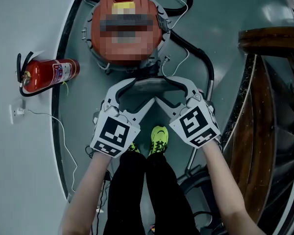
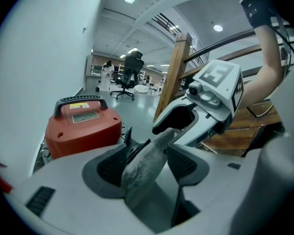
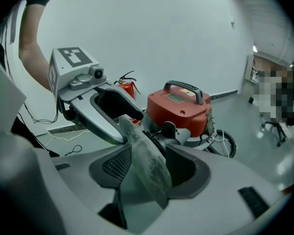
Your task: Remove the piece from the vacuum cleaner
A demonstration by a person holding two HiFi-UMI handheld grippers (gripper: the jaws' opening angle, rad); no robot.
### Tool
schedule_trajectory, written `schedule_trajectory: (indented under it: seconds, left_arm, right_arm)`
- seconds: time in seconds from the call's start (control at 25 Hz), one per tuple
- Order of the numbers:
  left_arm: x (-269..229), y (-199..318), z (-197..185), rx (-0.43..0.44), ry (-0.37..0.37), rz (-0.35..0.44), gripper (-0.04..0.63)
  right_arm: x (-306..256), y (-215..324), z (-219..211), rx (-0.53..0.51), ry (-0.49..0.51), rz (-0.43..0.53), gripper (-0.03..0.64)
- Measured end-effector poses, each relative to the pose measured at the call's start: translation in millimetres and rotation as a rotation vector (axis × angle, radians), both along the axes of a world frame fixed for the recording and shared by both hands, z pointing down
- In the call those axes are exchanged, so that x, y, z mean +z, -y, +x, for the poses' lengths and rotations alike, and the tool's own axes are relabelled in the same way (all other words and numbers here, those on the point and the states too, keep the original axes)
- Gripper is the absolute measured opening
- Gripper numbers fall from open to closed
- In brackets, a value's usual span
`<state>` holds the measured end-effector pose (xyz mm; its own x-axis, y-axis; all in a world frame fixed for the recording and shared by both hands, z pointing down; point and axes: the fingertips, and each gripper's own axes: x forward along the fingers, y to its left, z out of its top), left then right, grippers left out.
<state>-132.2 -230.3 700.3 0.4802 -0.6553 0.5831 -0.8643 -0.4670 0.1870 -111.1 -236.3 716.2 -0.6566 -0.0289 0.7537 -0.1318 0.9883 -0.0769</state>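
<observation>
A red, drum-shaped vacuum cleaner with a black carrying handle [image 1: 100,43] stands on the pale grey floor [image 1: 19,13], and everything else is placed around it. Just in front of it, on the person's side, the left gripper [image 1: 137,93] and the right gripper [image 1: 172,92] angle in towards each other, their tips nearly meeting. A flat, tapered grey piece coated with dust [image 3: 147,160] runs from one gripper to the other, clear of the vacuum cleaner's body and low over the floor. One end of it sits in each gripper.

In the left gripper view the jaws stand wide apart, and the dusty piece lies slanted in the gap between the ribbed pads, which do not look to be pressing on it. The right gripper view shows the same thing, with spread jaws and the piece lying loose and tilted between them.

A black hose [image 1: 201,58] leaves the vacuum cleaner's right side and curves down past the right gripper. To the vacuum cleaner's left, well apart from it, a red fire extinguisher [image 1: 49,75] lies on its side. Below the grippers, farther from the vacuum cleaner, one of the person's yellow-green shoes [image 1: 159,138] shows. A dark wooden staircase [image 1: 269,43] stands to the vacuum cleaner's right.
</observation>
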Motion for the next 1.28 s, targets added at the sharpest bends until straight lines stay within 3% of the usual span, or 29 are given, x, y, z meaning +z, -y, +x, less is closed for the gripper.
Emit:
schedule_trajectory:
  seconds: [0.36,1.04,1.16,1.28]
  left_arm:
    - [32.5,2.9,-8.4,0.034,0.088,-0.064,0.267]
    - [49.5,8.1,-5.1,0.071,0.134,-0.069,0.264]
    - [50.4,7.5,-6.1,0.065,0.126,-0.078,0.181]
    - [50.7,8.9,-7.8,0.061,0.118,-0.084,0.154]
  right_arm:
    - [19.9,5.3,0.4,-0.071,-0.101,0.055,0.249]
    - [43.7,10.2,3.6,-0.163,-0.208,0.113,0.247]
    - [43.1,13.1,4.5,-0.155,-0.209,0.124,0.191]
    - [42.2,16.2,4.7,-0.165,-0.211,0.137,0.164]
